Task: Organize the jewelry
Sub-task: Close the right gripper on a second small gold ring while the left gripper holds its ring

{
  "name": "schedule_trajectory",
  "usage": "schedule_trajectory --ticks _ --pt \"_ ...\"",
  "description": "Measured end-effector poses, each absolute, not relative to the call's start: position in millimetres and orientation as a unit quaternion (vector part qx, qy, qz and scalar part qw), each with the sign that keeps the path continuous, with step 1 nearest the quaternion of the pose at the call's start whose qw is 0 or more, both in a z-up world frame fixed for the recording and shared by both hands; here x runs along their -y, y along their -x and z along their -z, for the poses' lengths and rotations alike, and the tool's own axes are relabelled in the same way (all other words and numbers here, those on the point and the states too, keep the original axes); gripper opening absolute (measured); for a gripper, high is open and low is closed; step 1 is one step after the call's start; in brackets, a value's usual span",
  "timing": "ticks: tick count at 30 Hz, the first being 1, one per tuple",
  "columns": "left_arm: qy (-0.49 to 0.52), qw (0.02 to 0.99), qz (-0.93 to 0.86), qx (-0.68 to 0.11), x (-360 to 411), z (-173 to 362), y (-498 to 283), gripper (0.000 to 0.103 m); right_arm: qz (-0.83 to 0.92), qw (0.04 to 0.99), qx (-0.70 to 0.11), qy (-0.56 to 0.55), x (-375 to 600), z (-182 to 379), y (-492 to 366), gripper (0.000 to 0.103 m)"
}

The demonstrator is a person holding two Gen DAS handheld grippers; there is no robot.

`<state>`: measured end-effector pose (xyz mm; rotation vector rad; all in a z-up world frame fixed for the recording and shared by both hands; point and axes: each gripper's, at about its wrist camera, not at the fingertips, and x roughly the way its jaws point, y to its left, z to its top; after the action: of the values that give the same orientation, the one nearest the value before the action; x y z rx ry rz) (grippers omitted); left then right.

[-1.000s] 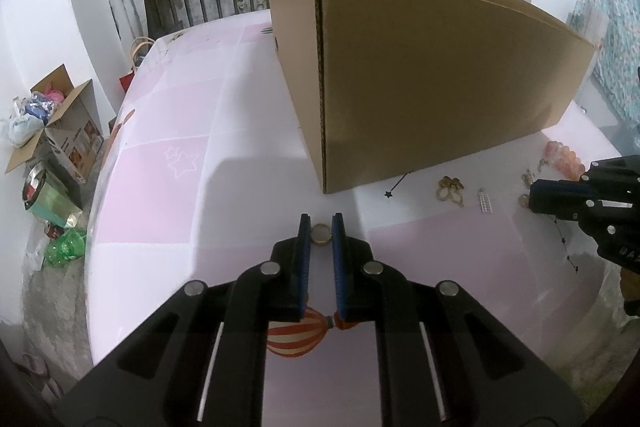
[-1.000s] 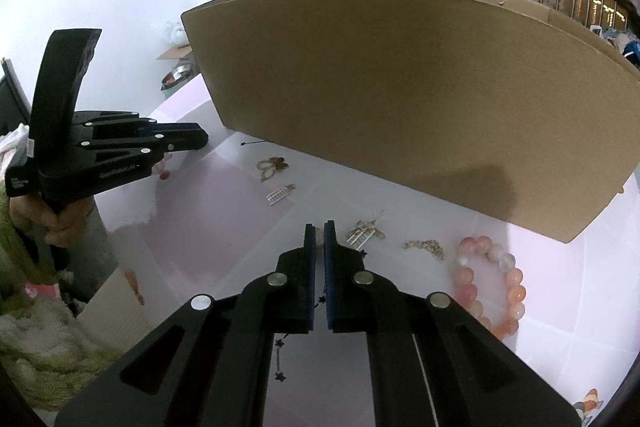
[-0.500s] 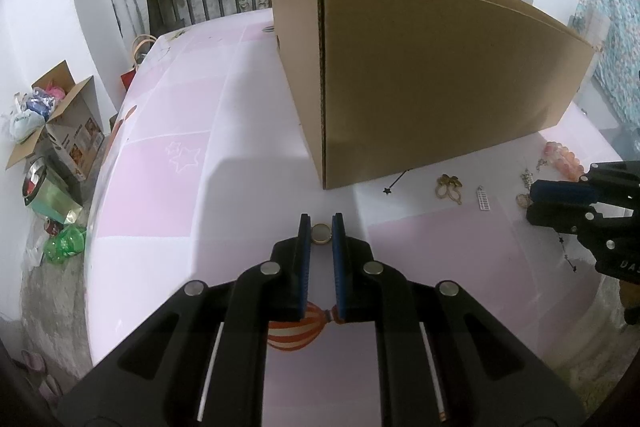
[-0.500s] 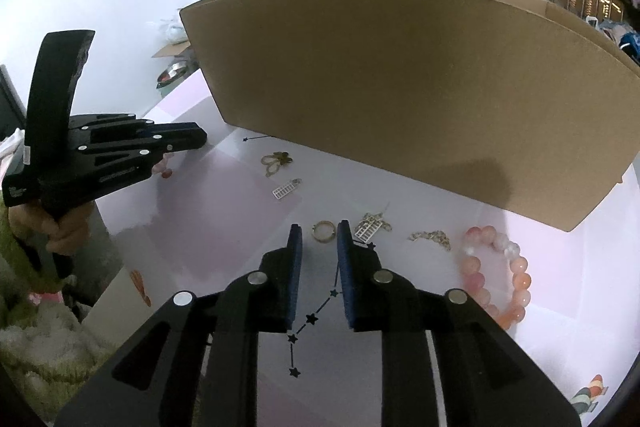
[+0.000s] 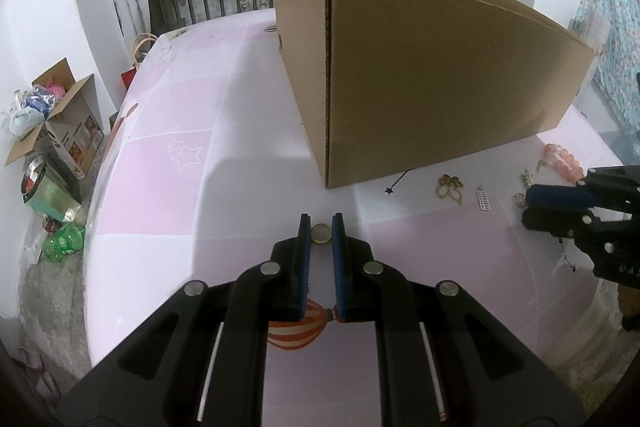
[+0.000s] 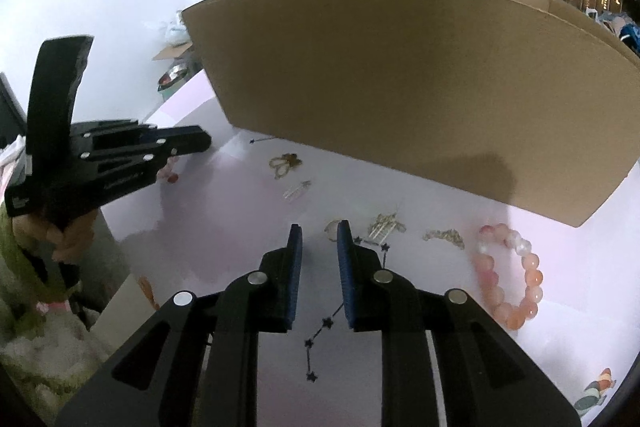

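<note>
Left wrist view: cardboard box (image 5: 420, 79) ahead of the jaws on the pink desk (image 5: 168, 187).
Left gripper (image 5: 321, 233) clamps a gold ring (image 5: 321, 233); right gripper (image 6: 319, 243) jaws gape, a ring (image 6: 331, 230) at their right tip, bead bracelet (image 6: 516, 279) farther right.

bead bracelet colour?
Pale pink to peach, translucent beads; the bead bracelet shows best in the right wrist view.

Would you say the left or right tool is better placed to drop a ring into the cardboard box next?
Left, probably: the left tool already grips a gold ring near the cardboard box; the right tool is open.
</note>
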<state>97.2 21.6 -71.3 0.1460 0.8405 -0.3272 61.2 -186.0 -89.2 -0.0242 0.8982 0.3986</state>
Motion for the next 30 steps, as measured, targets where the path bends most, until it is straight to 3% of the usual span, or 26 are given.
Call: schedule_trajectory --ticks 18,21,30 --pt "-0.069 0.898 0.158 -0.406 -22.3 71.2 -98.3 0.010 -0.186 0.887 -0.419 0.054 180.1 88.1 -61.3 0.018" --pt "-0.068 0.898 0.157 -0.406 -22.2 71.3 -97.9 0.010 -0.198 0.883 -0.420 0.066 180.1 86.9 -61.7 0.012" --pt "-0.064 0.898 0.159 -0.404 -24.5 69.7 -99.5 0.010 -0.208 0.882 -0.421 0.046 184.8 86.9 -63.2 0.011"
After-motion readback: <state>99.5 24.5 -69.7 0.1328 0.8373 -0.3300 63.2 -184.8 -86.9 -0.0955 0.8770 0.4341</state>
